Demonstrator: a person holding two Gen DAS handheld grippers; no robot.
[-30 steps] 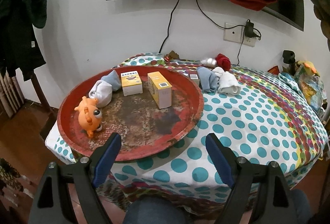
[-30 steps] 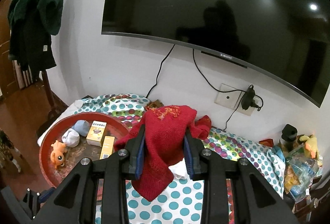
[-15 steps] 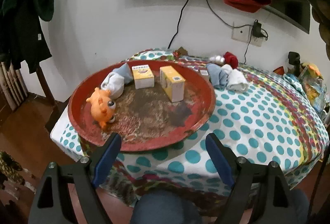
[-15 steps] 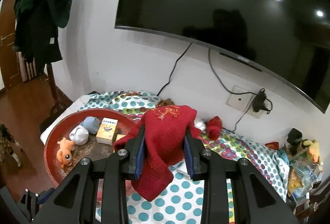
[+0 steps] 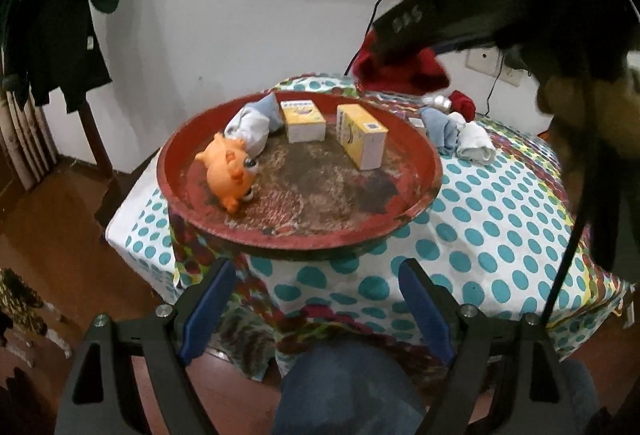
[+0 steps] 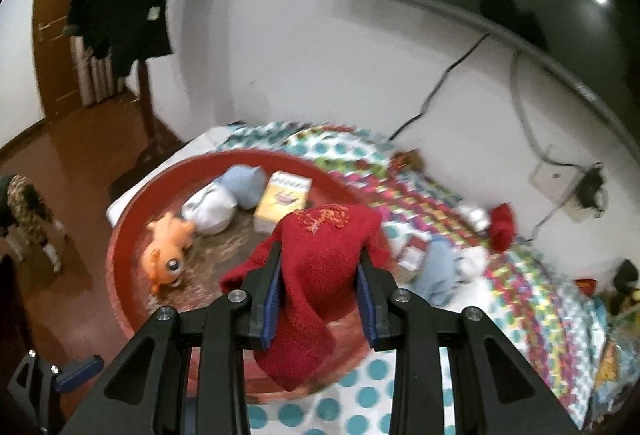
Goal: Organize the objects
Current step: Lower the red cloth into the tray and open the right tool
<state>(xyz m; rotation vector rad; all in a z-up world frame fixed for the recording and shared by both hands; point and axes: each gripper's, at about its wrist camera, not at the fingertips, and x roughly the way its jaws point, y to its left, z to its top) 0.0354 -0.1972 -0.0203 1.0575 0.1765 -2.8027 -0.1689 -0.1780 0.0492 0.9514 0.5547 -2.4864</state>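
My right gripper [image 6: 320, 271] is shut on a red knitted sock [image 6: 316, 267], which hangs in the air over the near right part of the round red tray [image 6: 120, 267]. In the left wrist view the same red sock [image 5: 400, 71] shows high at the back right under the right gripper's dark body. The tray [image 5: 424, 159] holds an orange toy [image 5: 230, 175], rolled white and blue socks [image 5: 252, 123] and two yellow boxes [image 5: 362, 141]. My left gripper [image 5: 316, 283] stands open and empty in front of the tray, below the table edge.
The round table carries a dotted cloth [image 5: 500, 219]. Right of the tray lie a blue sock [image 5: 440, 125], a white sock [image 5: 474, 145] and a small red sock [image 5: 462, 101]. A TV, cables and a wall socket are behind. A person's knee [image 5: 348, 387] is below.
The right gripper has carried the red sock left and lower, from over the table toward the tray. The left gripper has drawn back and left, so the tray looks farther away.
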